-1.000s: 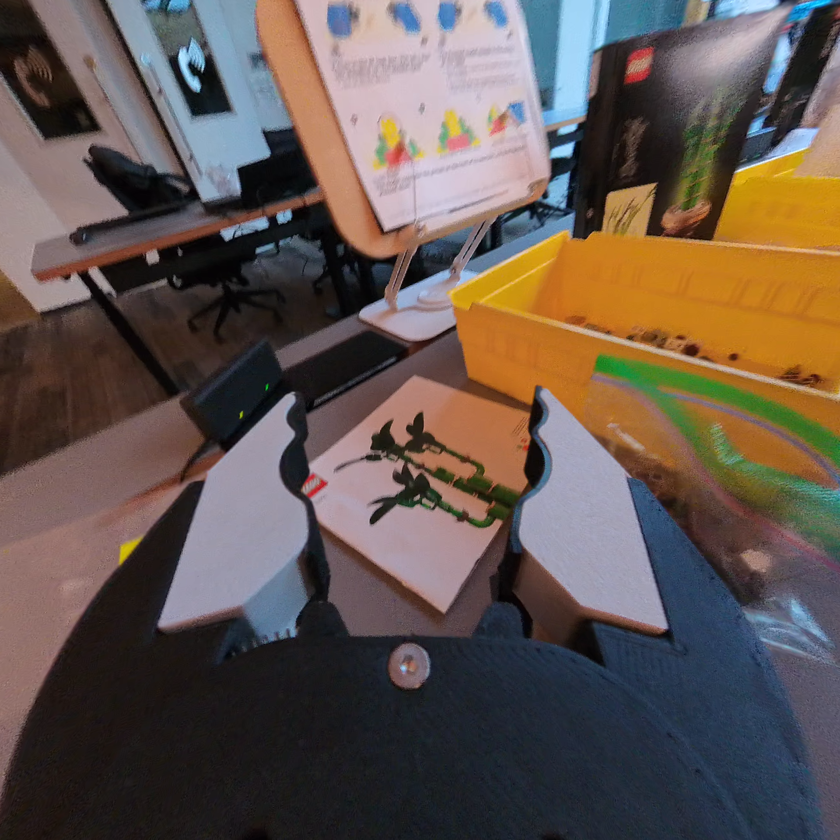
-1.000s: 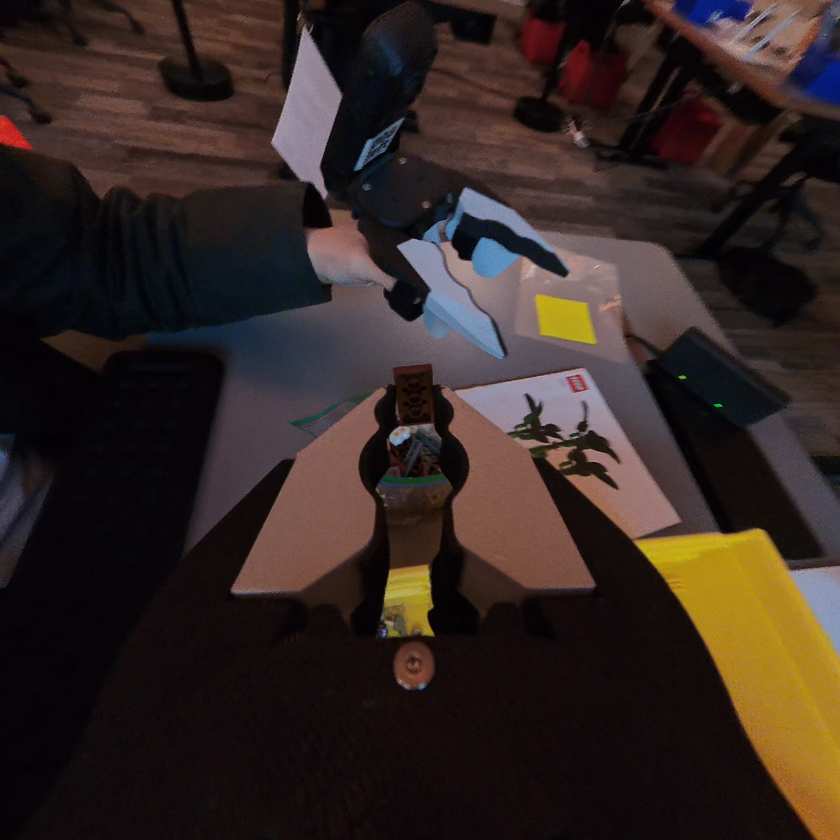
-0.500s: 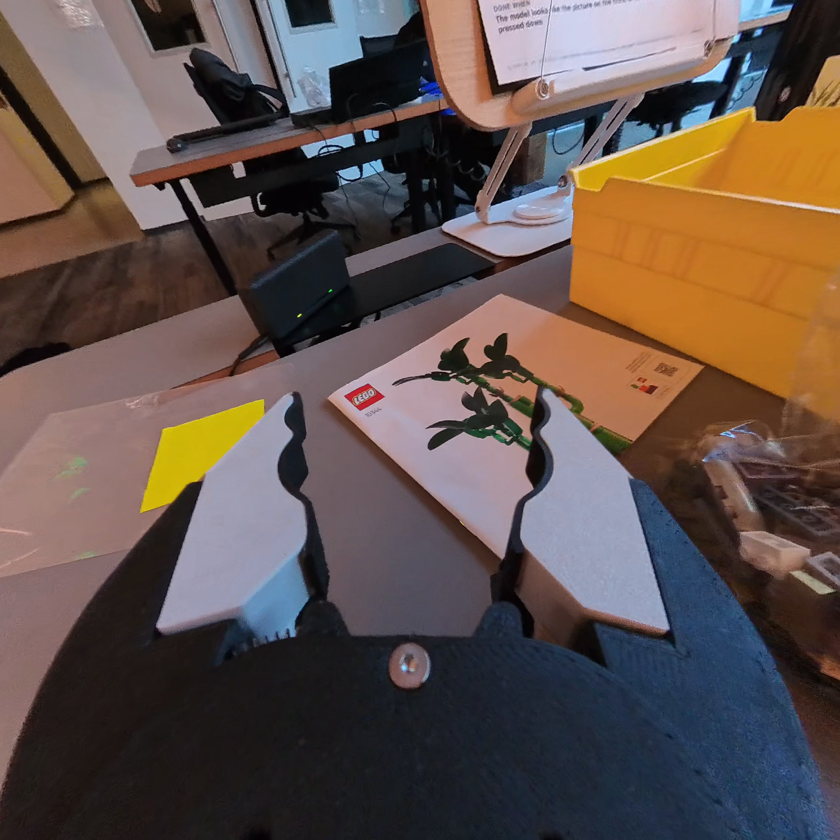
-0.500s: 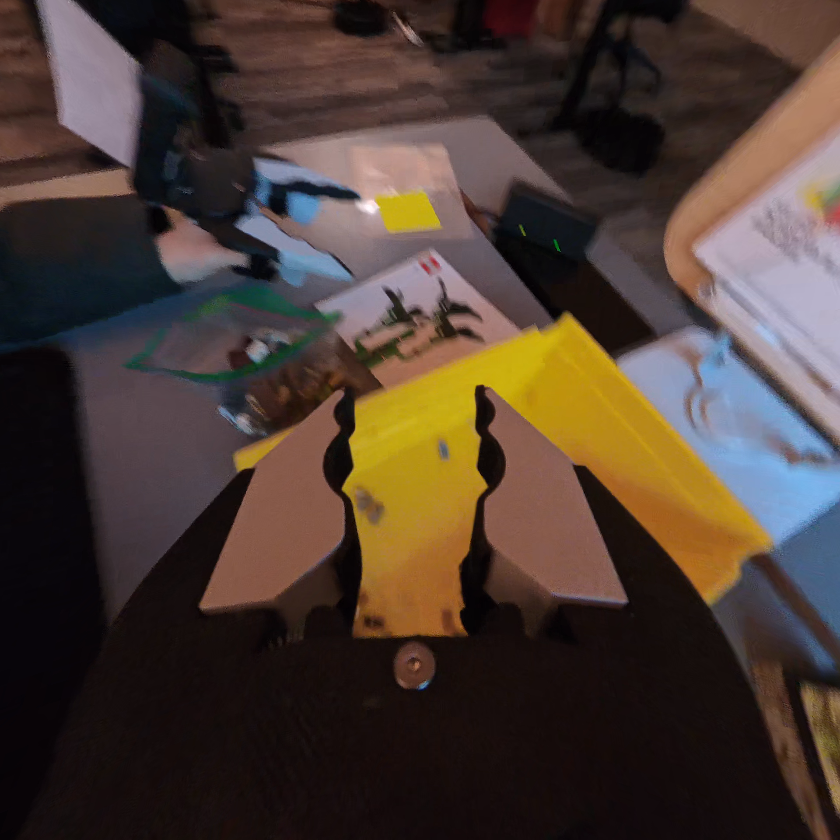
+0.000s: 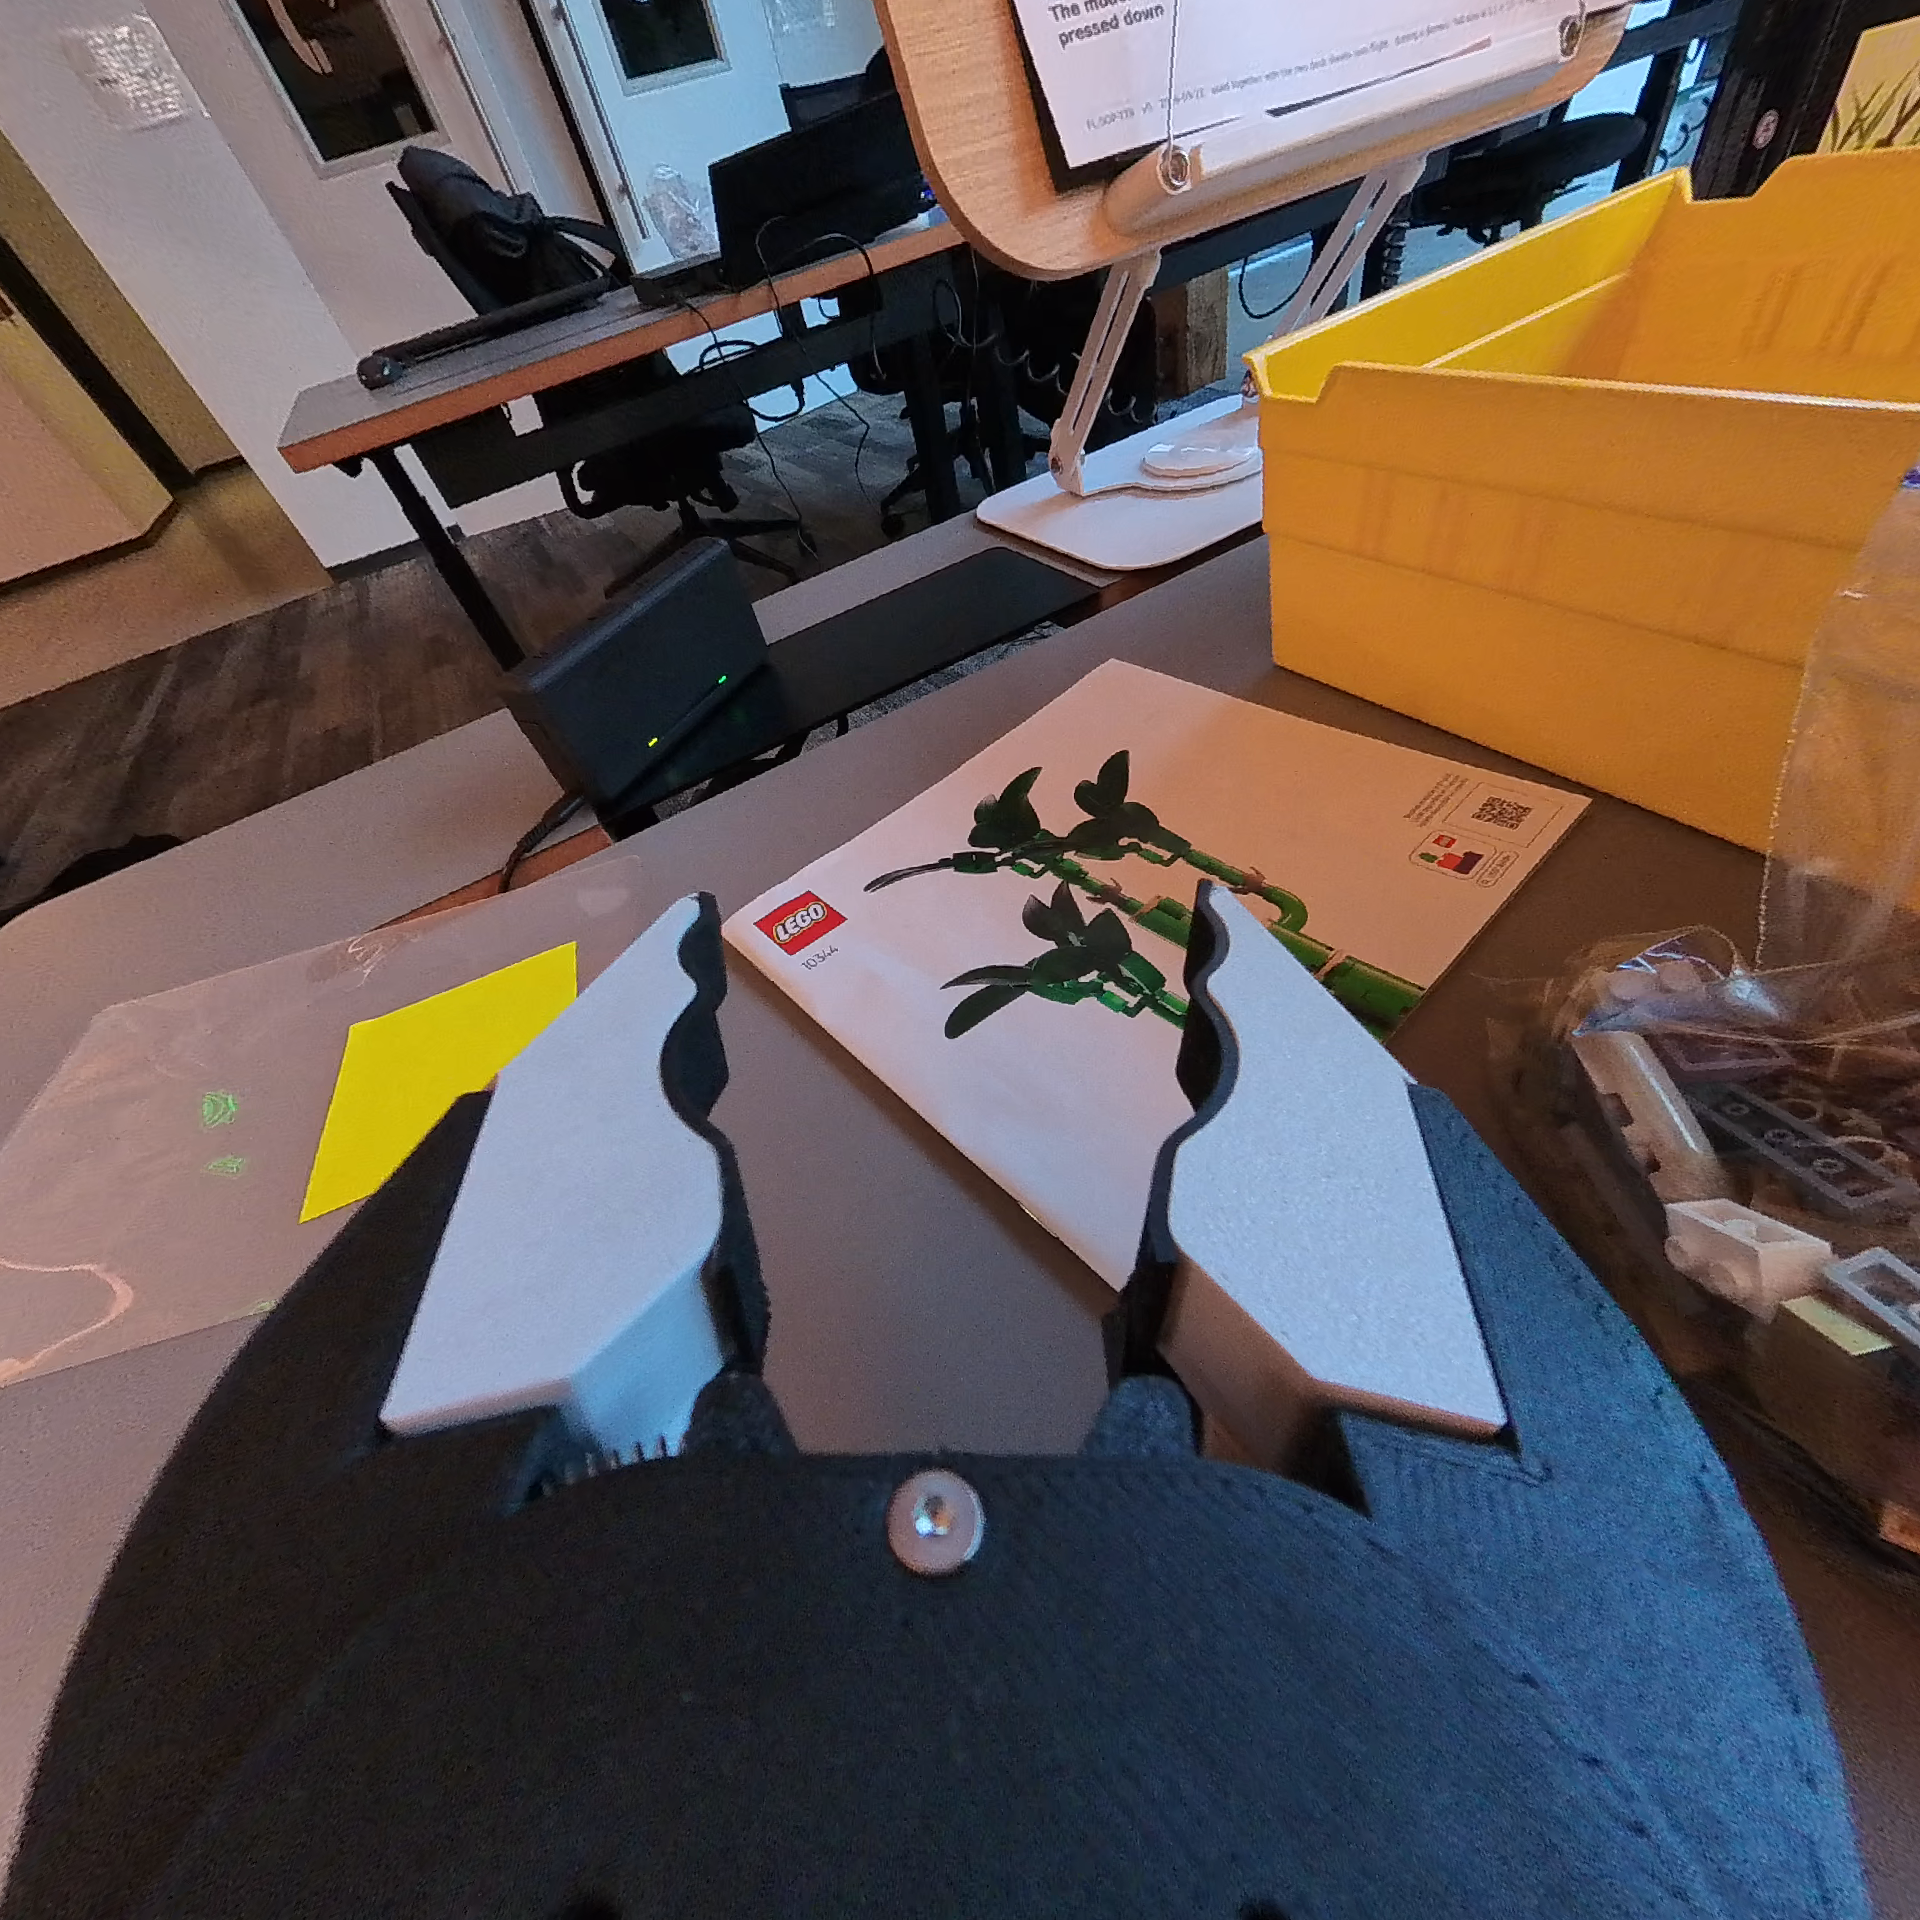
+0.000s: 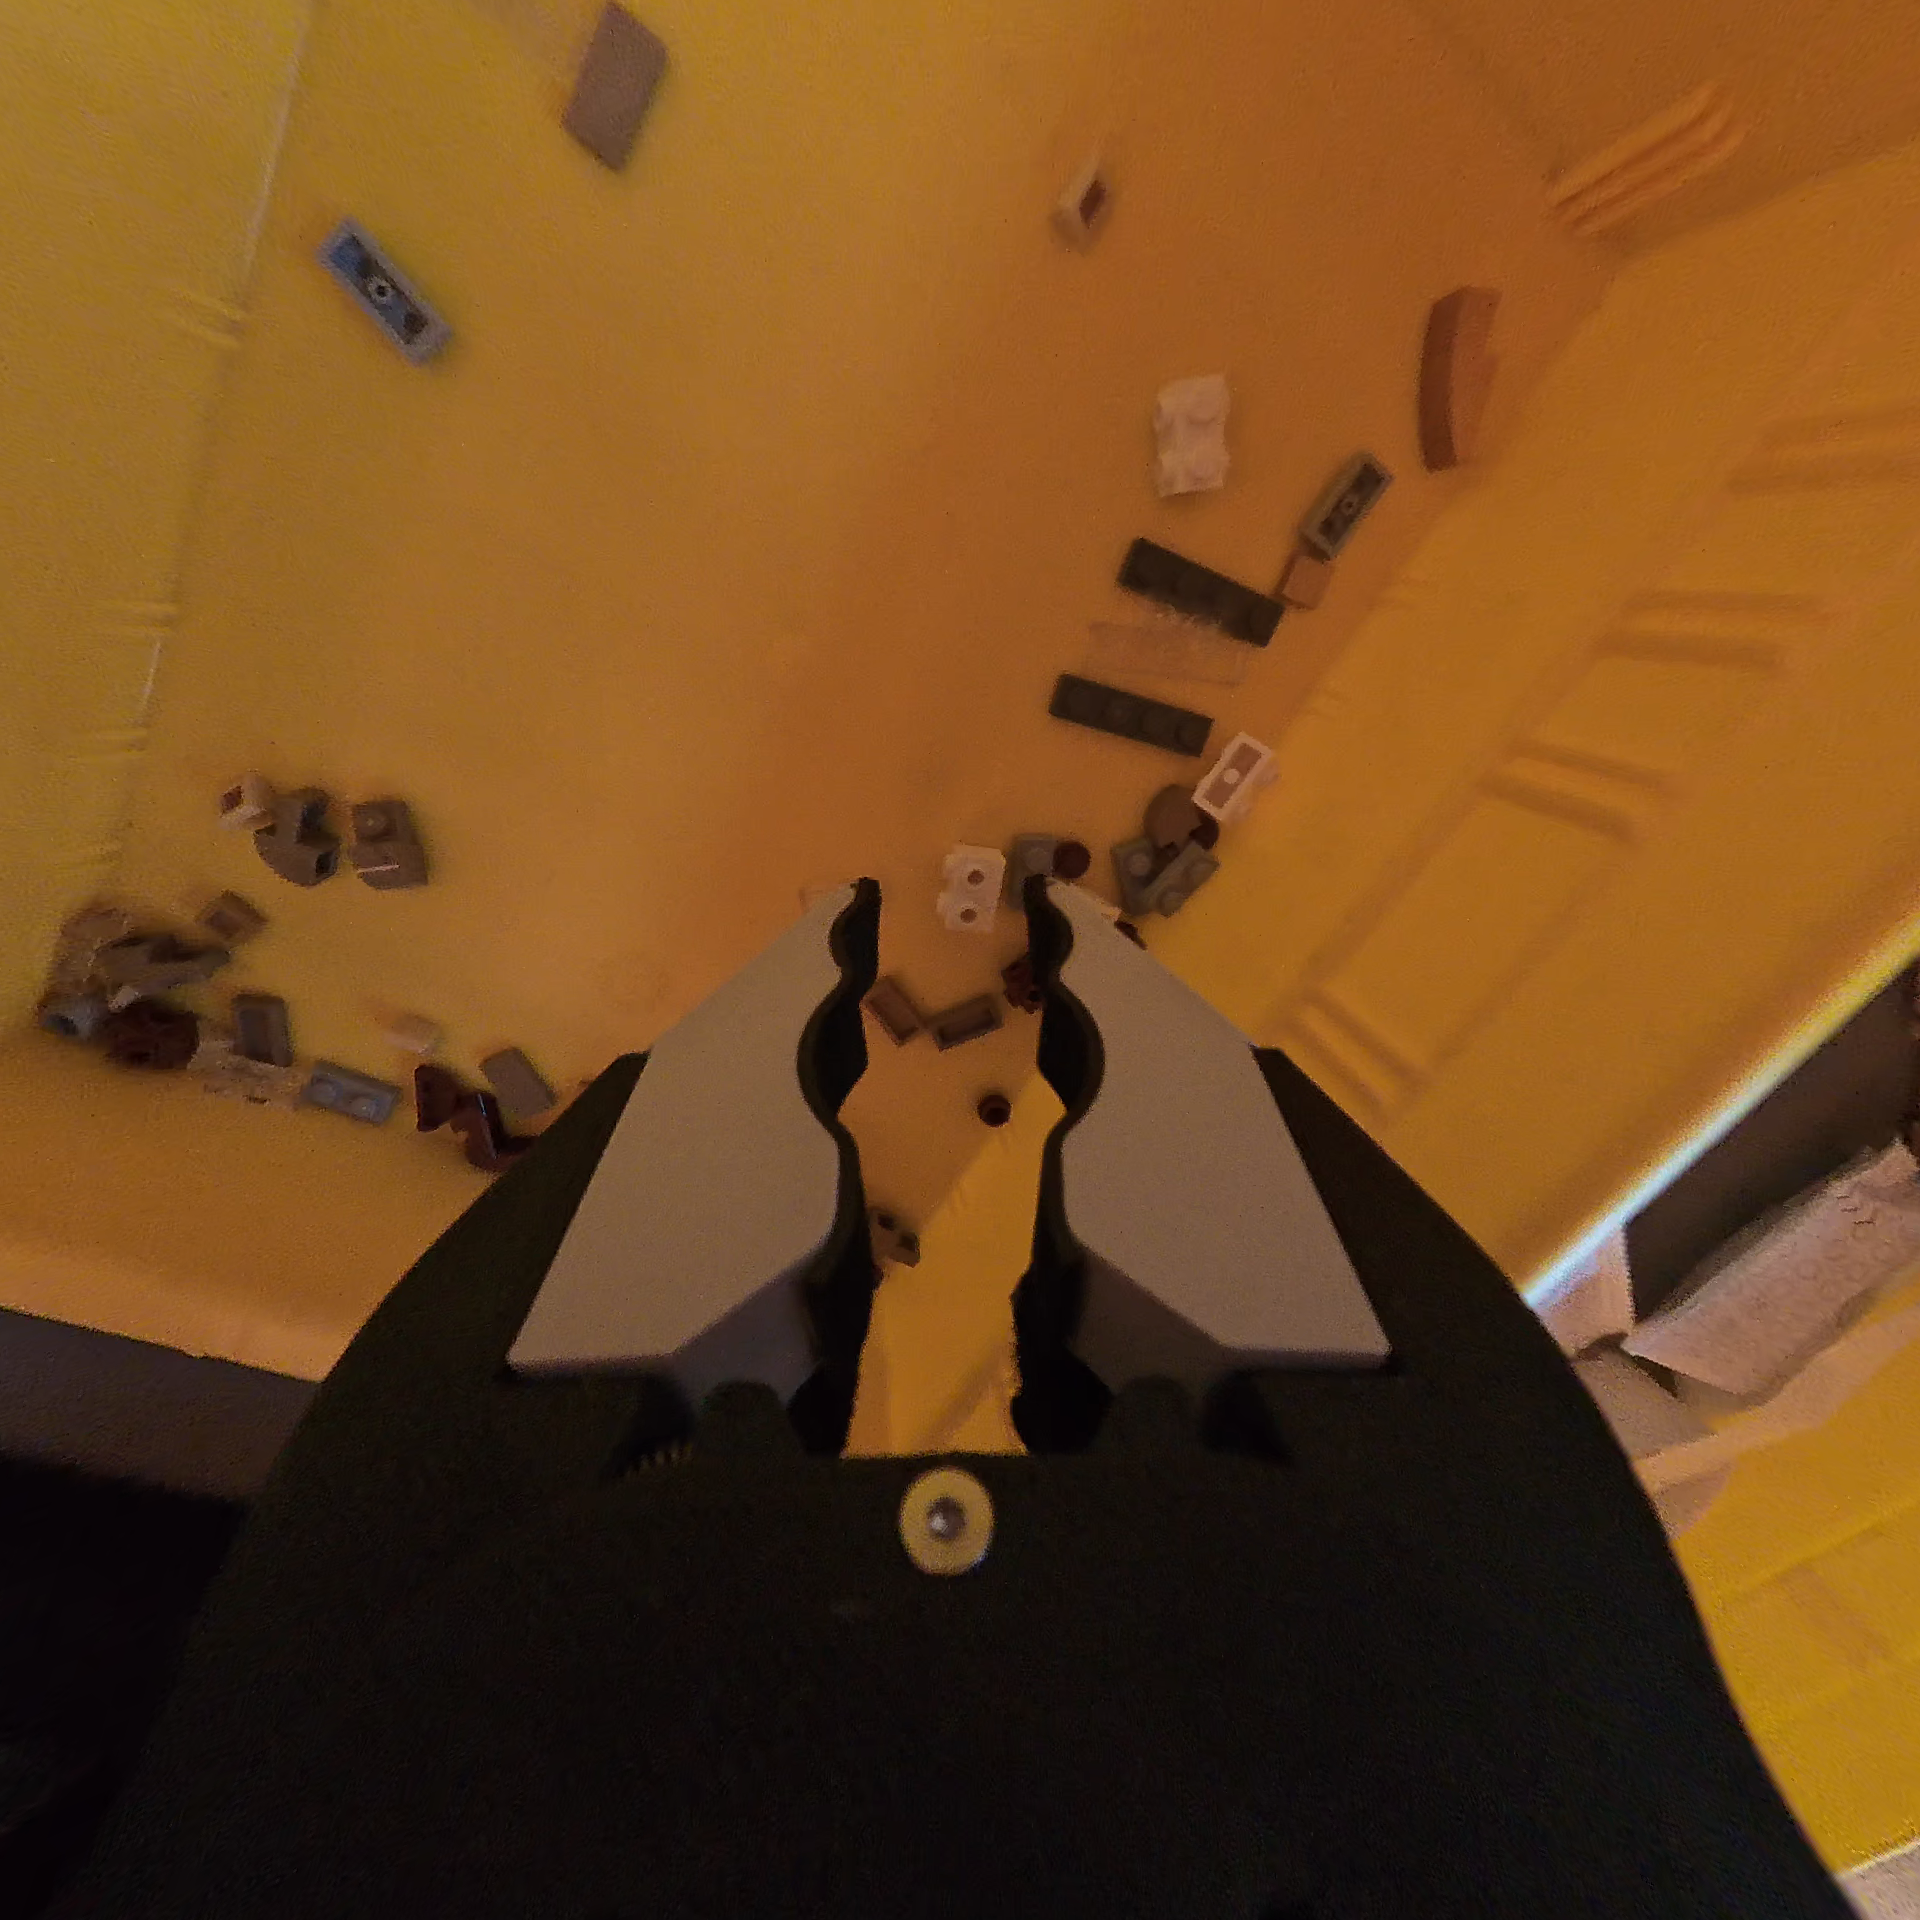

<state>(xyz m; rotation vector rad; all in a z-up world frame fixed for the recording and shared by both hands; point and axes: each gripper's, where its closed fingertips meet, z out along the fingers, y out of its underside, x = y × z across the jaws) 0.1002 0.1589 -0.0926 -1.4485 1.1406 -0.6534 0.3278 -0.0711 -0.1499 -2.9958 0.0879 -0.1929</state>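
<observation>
Your left gripper (image 5: 954, 914) is hanging wide open over a grey table (image 5: 914, 1226) in an office, above an instruction booklet (image 5: 1153, 935) bearing a red logo. Your right gripper (image 6: 951, 883), narrowly parted and empty, is pointing into a yellow bin (image 6: 727, 520) of scattered bricks (image 6: 1127, 712); a bag of pieces (image 5: 1745, 1143) is running off frame.

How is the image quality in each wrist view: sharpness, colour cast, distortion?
Left wrist view: sharp, evenly lit, the booklet crisp, wide-angle bending at the edges, slight glare on the clear plastic sheet. Right wrist view: dim with a strong orange cast inside the yellow bin, loose bricks soft and slightly blurred.
</observation>
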